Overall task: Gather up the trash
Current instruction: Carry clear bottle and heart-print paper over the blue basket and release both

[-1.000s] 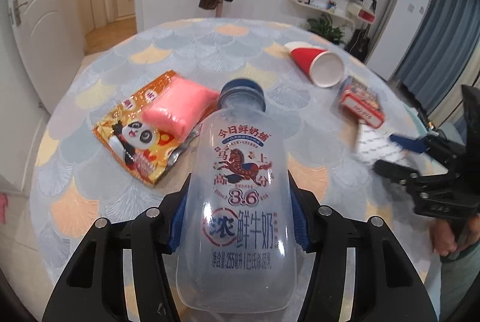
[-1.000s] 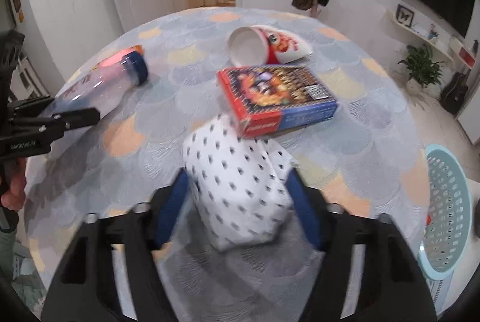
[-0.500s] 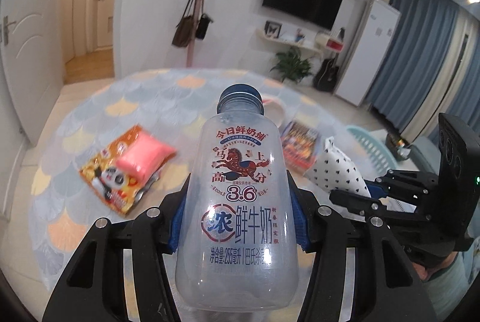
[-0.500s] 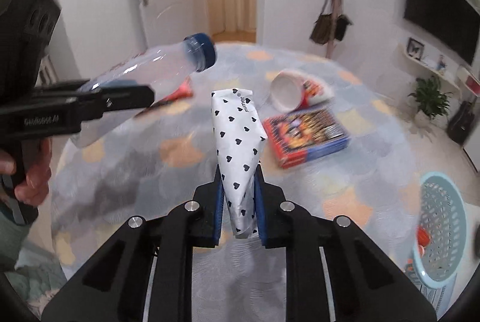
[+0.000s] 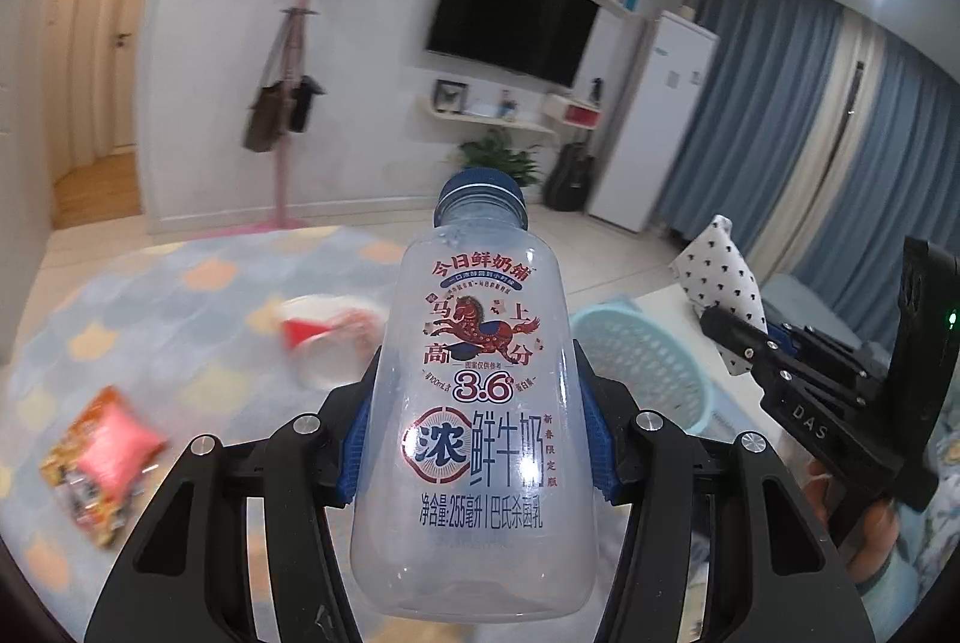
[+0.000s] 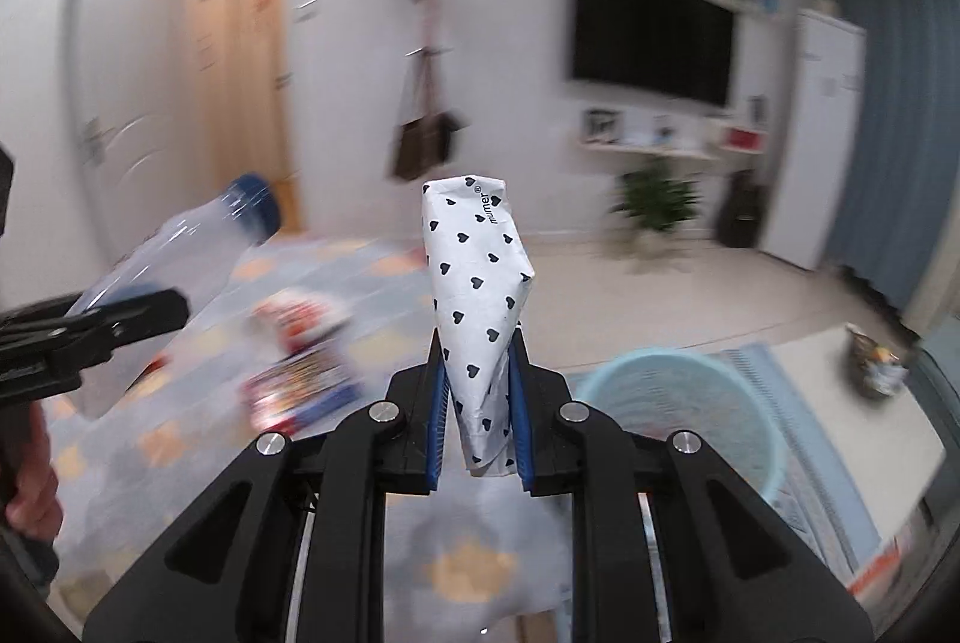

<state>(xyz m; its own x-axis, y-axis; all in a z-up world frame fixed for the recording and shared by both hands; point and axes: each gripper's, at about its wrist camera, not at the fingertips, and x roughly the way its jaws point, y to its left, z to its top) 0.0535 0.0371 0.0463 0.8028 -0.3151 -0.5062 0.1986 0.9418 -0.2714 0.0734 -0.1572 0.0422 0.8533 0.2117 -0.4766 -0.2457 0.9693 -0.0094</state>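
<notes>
My left gripper is shut on an empty clear milk bottle with a blue cap, held up off the table with its cap pointing away. My right gripper is shut on a crumpled white packet with black hearts, standing upright between the blue pads. The packet and the right gripper show at the right of the left wrist view. In the right wrist view the bottle is at the left. A pale blue mesh basket stands on the floor to the right of the table.
On the patterned round table lie a tipped red paper cup, an orange snack wrapper with a pink piece on it and a red and blue box. A coat stand with bags is beyond the table. A hand grips the left tool.
Both grippers rose off the table with their loads and swung right towards the basket. The right gripper went from open around the packet to shut on it.
</notes>
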